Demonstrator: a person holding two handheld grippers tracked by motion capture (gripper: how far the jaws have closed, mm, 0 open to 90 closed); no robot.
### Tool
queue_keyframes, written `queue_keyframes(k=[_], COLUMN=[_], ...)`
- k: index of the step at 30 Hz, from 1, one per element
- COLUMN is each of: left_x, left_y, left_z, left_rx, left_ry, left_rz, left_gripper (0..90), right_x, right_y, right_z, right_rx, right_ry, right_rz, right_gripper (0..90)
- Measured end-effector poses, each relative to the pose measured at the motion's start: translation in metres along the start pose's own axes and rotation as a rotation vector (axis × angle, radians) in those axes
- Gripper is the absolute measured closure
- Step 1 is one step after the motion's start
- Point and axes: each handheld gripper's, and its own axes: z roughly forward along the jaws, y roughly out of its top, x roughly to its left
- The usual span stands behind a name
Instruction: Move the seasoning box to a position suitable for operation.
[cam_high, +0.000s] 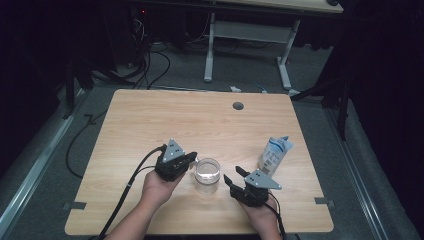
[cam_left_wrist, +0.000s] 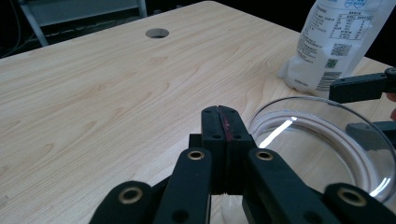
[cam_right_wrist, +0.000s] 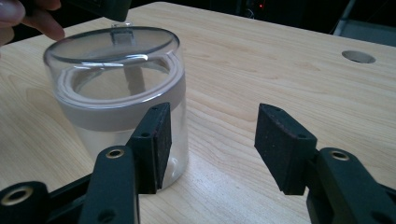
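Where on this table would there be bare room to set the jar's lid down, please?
The whole far half of the table, up to the cable hole, is bare, as is the near left corner beside the left gripper. It is crowded at the near right, where the jar, the right gripper and the white pouch sit close together.

Right tool (cam_right_wrist: 210, 144): black jaws stand apart with bare wood between the pads, the near pad just beside the lower wall of a clear jar (cam_right_wrist: 119, 100) that stands upright on the light wood tabletop (cam_right_wrist: 280, 60). Jar carries a clear lid with a grey band beneath it. Other tool (cam_right_wrist: 100, 7) hangs over the lid's far edge beside fingertips (cam_right_wrist: 44, 25); round hole (cam_right_wrist: 358, 56) lies far right.
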Motion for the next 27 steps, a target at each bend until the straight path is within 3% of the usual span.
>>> queue_keyframes(k=[27], left_x=[0.0004], left_y=[-0.0017], left_z=[0.0006], left_rx=[-0.013], left_ry=[-0.004], left_rz=[-0.003], left_gripper=[89.8], right_x=[0.0078], right_y=[0.0058], right_z=[-0.0055], right_rx=[-0.011], right_ry=[0.082], right_rz=[-0.005], right_gripper=[71.1])
